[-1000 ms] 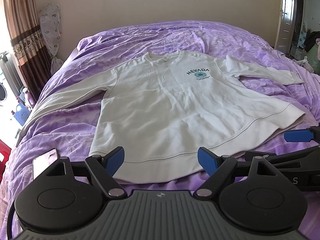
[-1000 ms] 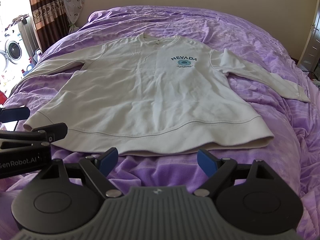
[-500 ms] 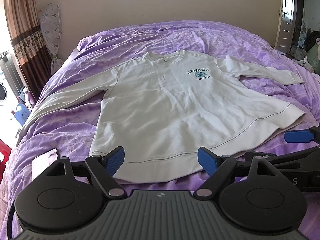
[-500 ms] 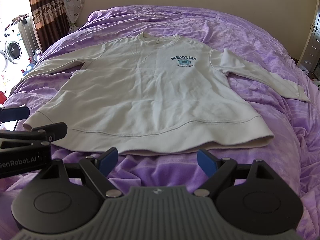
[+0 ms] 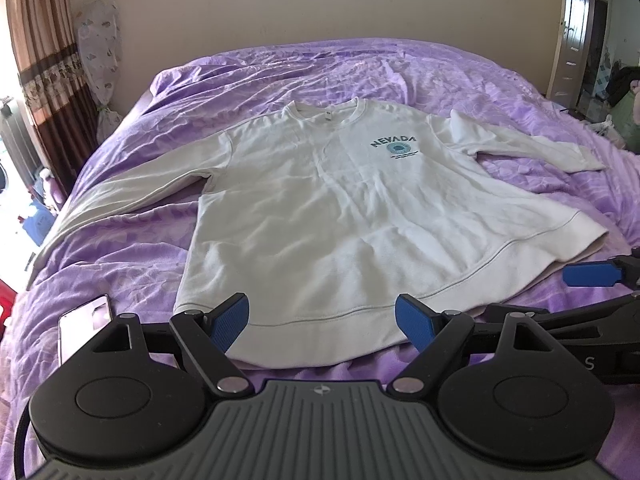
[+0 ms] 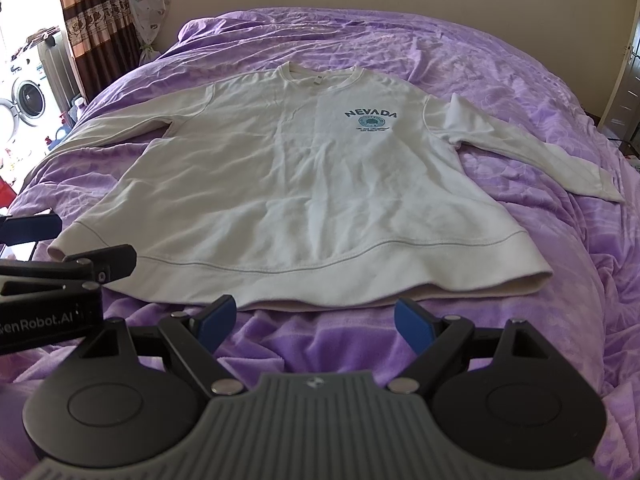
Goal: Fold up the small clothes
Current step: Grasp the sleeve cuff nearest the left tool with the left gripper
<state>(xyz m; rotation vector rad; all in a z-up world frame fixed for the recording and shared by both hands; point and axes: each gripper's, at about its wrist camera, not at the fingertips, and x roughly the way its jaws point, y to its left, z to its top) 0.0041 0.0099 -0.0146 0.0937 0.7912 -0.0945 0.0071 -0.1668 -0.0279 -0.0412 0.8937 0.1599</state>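
Sweatshirt [image 5: 352, 216] spread flat, front up, across the middle of both frames on the purple bed [image 5: 280, 68]; collar toward the top, hem [image 6: 320, 280] toward the bottom, "NEVADA" print right of centre. Sleeves out to both sides: one running down to the left edge of the left view, the other ending in a cuff [image 6: 604, 188] at the right edge of the right view. Lightly creased, nothing folded yet.

Probably soft, limp knit of some weight: likely to sag and drape from any pinch point, to drag across the cover instead of sliding cleanly, and to bunch if lifted at one spot only. Not fragile, not slippery. Thicker ribbed hem, cuffs and shoulder seams judged the surest places to pinch; hem corners nearest, with a second hold at the shoulder to carry a side fold over evenly.

Left gripper [image 5: 322, 318] wide apart and empty, low in its frame over the hem. Right gripper [image 6: 314, 320] likewise spread and empty, just short of the hem, over bare bed.

Phone [image 5: 84, 322] on the bed at lower left, near the hem corner, apart from the cloth.
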